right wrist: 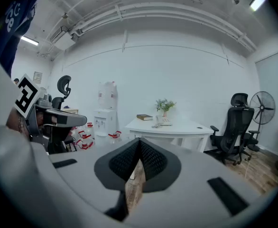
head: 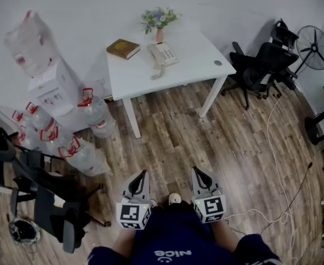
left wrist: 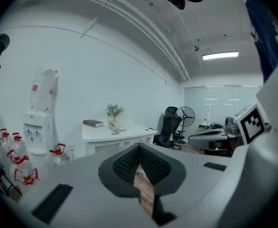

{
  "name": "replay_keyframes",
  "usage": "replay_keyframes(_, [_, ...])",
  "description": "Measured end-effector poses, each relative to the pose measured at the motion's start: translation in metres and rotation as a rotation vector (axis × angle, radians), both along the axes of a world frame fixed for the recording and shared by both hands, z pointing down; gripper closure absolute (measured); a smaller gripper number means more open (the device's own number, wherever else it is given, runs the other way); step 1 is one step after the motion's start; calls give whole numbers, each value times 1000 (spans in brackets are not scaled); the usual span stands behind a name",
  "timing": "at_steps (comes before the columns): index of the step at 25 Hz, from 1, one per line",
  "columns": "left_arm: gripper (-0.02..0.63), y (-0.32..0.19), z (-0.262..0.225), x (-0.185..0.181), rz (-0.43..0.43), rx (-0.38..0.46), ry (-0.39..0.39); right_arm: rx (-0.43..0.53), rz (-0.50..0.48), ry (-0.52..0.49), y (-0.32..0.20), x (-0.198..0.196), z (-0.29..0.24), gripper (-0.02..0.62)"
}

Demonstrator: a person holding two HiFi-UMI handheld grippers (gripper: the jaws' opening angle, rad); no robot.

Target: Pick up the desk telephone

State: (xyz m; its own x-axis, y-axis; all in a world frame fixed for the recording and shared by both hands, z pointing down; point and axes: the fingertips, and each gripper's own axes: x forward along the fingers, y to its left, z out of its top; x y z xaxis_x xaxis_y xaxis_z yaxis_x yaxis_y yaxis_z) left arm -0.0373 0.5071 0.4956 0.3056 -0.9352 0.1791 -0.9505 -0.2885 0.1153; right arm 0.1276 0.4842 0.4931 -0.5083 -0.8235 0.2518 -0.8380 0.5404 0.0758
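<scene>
A white desk telephone (head: 162, 56) sits on the white table (head: 195, 65) far across the room, its handset lying to its left. It also shows small and distant as the telephone (left wrist: 115, 127) in the left gripper view and the telephone (right wrist: 162, 122) in the right gripper view. My left gripper (head: 141, 175) and right gripper (head: 199, 175) hang side by side close to the person's body, well short of the table. Both are shut with nothing between their pads.
On the table stand a brown book (head: 123, 48) and a small vase of flowers (head: 158, 21). A water dispenser (head: 48, 76) and several water jugs (head: 82, 148) crowd the left. Black office chairs (head: 261, 65), a fan (head: 315, 47) and a floor cable (head: 278, 164) lie right.
</scene>
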Motion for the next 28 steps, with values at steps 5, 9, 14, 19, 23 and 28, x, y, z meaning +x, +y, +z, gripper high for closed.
replay_keyframes(5, [591, 0, 1, -8, 3, -1, 16, 6, -3, 13, 1, -11, 1, 574])
replay_keyframes(9, [591, 4, 2, -19, 16, 1, 17, 14, 26, 9, 5, -17, -3, 574])
replay_keyframes(14, [591, 7, 5, -38, 16, 15, 28, 49, 91, -39, 7, -18, -6, 572])
replay_keyframes(19, [591, 8, 18, -63, 19, -20, 32, 43, 129, -48, 17, -29, -2, 572])
replay_keyframes(23, [591, 8, 24, -63, 41, -34, 38, 34, 140, -37, 22, -31, -1, 572])
replay_keyframes(28, [591, -6, 24, -55, 54, -21, 43, 36, 154, -35, 9, -24, 0, 572])
